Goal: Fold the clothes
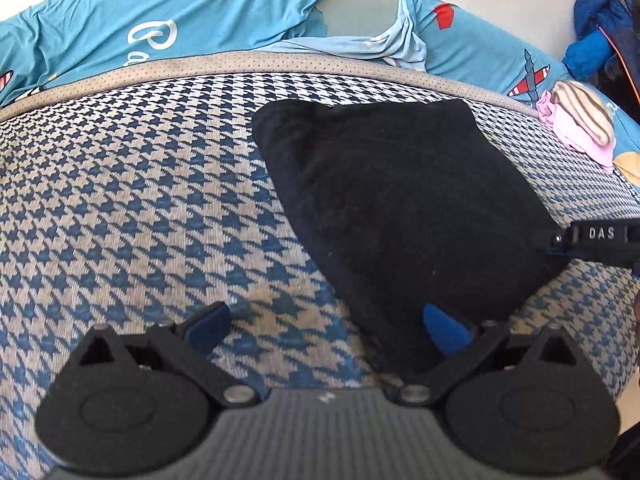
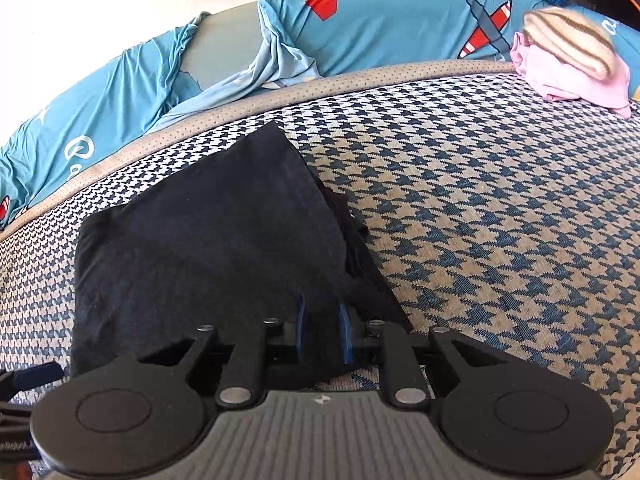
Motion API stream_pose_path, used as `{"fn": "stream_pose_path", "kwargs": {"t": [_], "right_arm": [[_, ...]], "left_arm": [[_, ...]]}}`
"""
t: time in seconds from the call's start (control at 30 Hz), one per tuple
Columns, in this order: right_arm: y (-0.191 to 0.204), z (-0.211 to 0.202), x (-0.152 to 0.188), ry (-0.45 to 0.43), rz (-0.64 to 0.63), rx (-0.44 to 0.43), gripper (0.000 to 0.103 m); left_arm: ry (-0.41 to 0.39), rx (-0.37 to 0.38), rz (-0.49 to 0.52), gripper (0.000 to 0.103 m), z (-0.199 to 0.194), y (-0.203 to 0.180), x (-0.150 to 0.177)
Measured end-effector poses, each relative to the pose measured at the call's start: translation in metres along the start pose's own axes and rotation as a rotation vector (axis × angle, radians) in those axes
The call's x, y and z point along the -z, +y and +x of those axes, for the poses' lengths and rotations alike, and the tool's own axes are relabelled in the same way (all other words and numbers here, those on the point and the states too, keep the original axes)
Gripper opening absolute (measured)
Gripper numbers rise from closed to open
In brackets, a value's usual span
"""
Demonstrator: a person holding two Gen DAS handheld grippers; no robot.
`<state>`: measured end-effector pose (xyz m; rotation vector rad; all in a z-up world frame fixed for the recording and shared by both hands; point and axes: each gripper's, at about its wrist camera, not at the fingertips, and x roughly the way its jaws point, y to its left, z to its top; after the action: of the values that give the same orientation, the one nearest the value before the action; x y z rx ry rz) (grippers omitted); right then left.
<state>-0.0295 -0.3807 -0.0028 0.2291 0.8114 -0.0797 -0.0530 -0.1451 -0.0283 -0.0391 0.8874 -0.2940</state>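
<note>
A black garment (image 1: 400, 208) lies folded into a flat packet on the houndstooth bed cover (image 1: 140, 200). My left gripper (image 1: 326, 332) hovers wide open at the packet's near left corner. Its right pad (image 1: 444, 334) is over the cloth and its left pad (image 1: 208, 330) over the bare cover, with nothing held. In the right wrist view the black garment (image 2: 208, 240) fills the left half. My right gripper (image 2: 322, 320) is at its near edge. The jaws stand narrowly apart with a fold of cloth between the pads, which look eased off it. The right gripper's body (image 1: 596, 240) shows at the left view's right edge.
Blue printed bedding (image 1: 200, 20) is bunched along the far side behind a beige mattress border (image 1: 240, 62). A pink cloth (image 2: 572, 76) with a striped knit piece (image 2: 568, 40) on it lies at the far right. Dark blue clothes (image 1: 600, 32) are heaped in the far right corner.
</note>
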Motion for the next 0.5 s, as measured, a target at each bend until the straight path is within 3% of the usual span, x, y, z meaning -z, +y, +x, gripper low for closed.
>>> {"fn": "stream_pose_path", "kwargs": {"t": [0.2,0.3,0.43,0.5], "right_arm": [[0.002,0.003,0.000,0.008,0.010,0.005,0.019],[0.005,0.004,0.001,0.004,-0.006,0.005,0.025],[0.014,0.006,0.004,-0.003,-0.059,-0.001,0.043],[0.020,0.007,0.007,-0.012,-0.090,0.017,0.045]], "left_arm": [[-0.005,-0.038,0.028,0.103,-0.002,-0.005,0.007],[-0.013,-0.051,0.036,0.103,-0.002,-0.006,0.009],[-0.007,-0.065,0.030,0.103,-0.001,-0.008,0.009],[-0.004,-0.074,0.029,0.103,0.000,-0.009,0.009]]}}
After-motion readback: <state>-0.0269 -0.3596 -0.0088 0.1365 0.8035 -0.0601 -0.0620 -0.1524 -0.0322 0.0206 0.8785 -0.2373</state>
